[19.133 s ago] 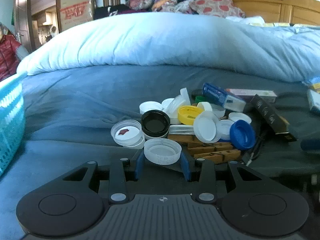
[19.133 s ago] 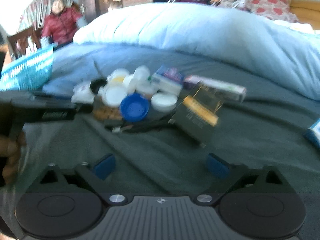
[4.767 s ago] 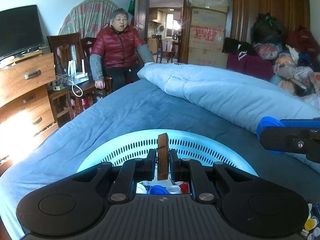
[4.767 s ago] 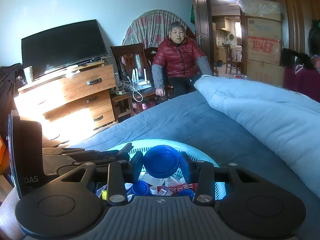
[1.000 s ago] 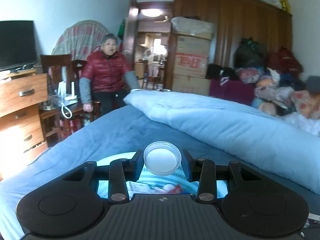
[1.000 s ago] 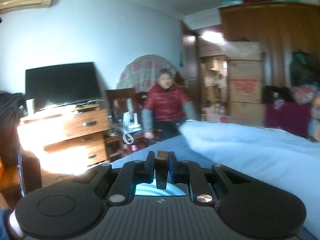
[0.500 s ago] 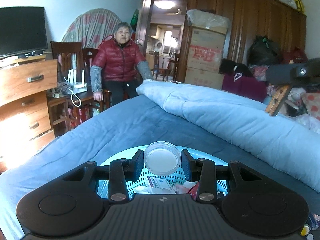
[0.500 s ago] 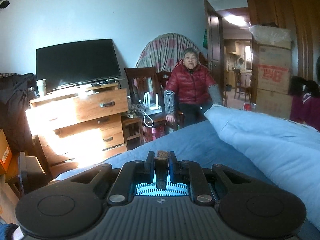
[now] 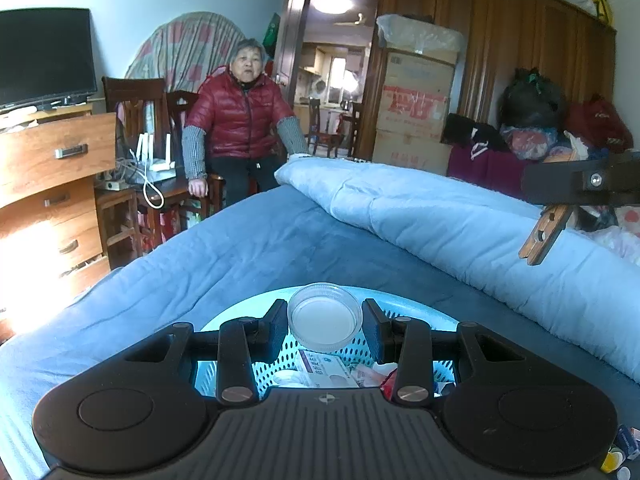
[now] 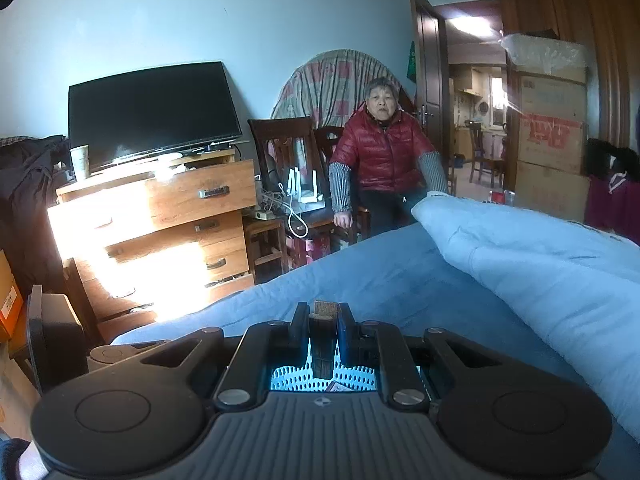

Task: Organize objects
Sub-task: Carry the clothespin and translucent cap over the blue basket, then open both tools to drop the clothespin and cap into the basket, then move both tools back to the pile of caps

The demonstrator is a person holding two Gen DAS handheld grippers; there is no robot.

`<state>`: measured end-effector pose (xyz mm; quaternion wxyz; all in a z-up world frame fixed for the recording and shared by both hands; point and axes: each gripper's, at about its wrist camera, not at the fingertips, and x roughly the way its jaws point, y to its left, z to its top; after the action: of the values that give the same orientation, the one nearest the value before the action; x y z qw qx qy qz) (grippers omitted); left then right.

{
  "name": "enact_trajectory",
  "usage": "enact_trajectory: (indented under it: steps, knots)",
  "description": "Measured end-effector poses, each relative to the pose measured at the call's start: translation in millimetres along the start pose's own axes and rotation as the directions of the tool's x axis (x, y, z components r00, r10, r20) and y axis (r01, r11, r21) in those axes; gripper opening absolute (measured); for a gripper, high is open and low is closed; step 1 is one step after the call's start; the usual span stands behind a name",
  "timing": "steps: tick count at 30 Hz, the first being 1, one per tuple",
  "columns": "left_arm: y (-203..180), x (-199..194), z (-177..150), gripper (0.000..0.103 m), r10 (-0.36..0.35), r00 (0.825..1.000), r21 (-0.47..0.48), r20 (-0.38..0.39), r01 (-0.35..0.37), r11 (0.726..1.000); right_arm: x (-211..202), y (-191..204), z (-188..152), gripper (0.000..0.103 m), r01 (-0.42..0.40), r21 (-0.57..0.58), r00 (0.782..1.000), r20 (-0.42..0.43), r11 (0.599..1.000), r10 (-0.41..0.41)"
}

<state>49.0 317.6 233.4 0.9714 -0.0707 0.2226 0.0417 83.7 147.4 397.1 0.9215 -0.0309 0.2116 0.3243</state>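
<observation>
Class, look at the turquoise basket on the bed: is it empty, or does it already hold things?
Not empty. Through the left gripper, the basket shows a printed box and red wrappers lying inside.

Bed (image 9: 248,248) with basket (image 9: 416,312), duvet (image 9: 460,224)

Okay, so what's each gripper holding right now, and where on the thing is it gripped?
The left gripper holds a clear round lid by opposite sides of its rim. The right gripper pinches a wooden clothespin near one end.
</observation>
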Motion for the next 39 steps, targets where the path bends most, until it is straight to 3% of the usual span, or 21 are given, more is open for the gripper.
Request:
enact_trajectory:
  steps: [13, 15, 16, 17, 18, 19, 24, 27, 30, 33, 39]
  knots:
    - [4.0, 8.1, -5.5, 0.042, 0.012, 1.000, 0.002, -0.014, -0.012, 1.000, 14.7, -4.2, -7.6, 0.016, -0.005, 0.010, 1.000, -0.019, 1.000, 0.005]
    - [2.6, 10.9, -6.5, 0.065, 0.027, 0.999, 0.009, -0.017, -0.027, 1.000, 18.4, -4.3, -8.4, 0.019, 0.000, 0.001, 1.000, -0.030, 1.000, 0.000]
    - [1.2, 10.7, -6.9, 0.088, 0.041, 0.999, 0.011, -0.010, -0.041, 0.999, 19.6, -3.5, -9.8, 0.032, 0.004, -0.009, 0.999, -0.037, 1.000, -0.004]
    - [1.0, 10.0, -8.3, 0.102, 0.060, 0.998, 0.015, 0.002, -0.060, 0.998, 18.4, -2.8, -11.4, 0.044, 0.013, -0.016, 0.999, -0.035, 1.000, -0.013]
    - [0.9, 9.6, -8.8, 0.103, 0.071, 0.997, 0.018, 0.008, -0.072, 0.997, 13.9, -1.9, -13.6, 0.065, 0.025, -0.024, 1.000, -0.014, 0.999, -0.025]
    - [0.5, 9.1, -9.3, 0.103, 0.076, 0.997, 0.019, 0.005, -0.076, 0.997, 8.3, -2.0, -14.9, 0.075, 0.033, -0.032, 0.999, 0.006, 0.999, -0.033]
    - [-6.9, 2.3, -8.8, 0.103, 0.081, 0.997, 0.028, -0.002, -0.081, 0.996, -22.6, -9.3, -26.9, 0.087, 0.019, 0.008, 0.999, 0.041, 1.000, -0.020]
    - [-16.4, -6.9, -6.6, 0.103, 0.077, 0.997, 0.039, 0.004, -0.078, 0.996, -54.7, -17.8, -50.6, 0.089, 0.024, 0.044, 0.998, 0.062, 0.999, -0.027]
    - [-27.5, -15.7, -3.5, 0.103, 0.070, 0.997, 0.051, 0.015, -0.070, 0.996, -92.2, -30.0, -97.0, 0.092, 0.057, 0.091, 0.997, 0.056, 0.994, -0.062]
    - [-41.8, -21.2, -1.4, 0.103, 0.057, 0.998, 0.066, 0.018, -0.058, 0.996, -128.6, -42.9, -152.4, 0.092, 0.100, 0.126, 0.995, -0.005, 0.987, -0.100]
    - [-82.6, -31.2, 1.8, 0.103, 0.013, 0.999, 0.107, 0.030, -0.016, 0.994, -198.0, -74.3, -247.5, 0.092, 0.227, 0.224, 0.969, -0.152, 0.948, -0.196]
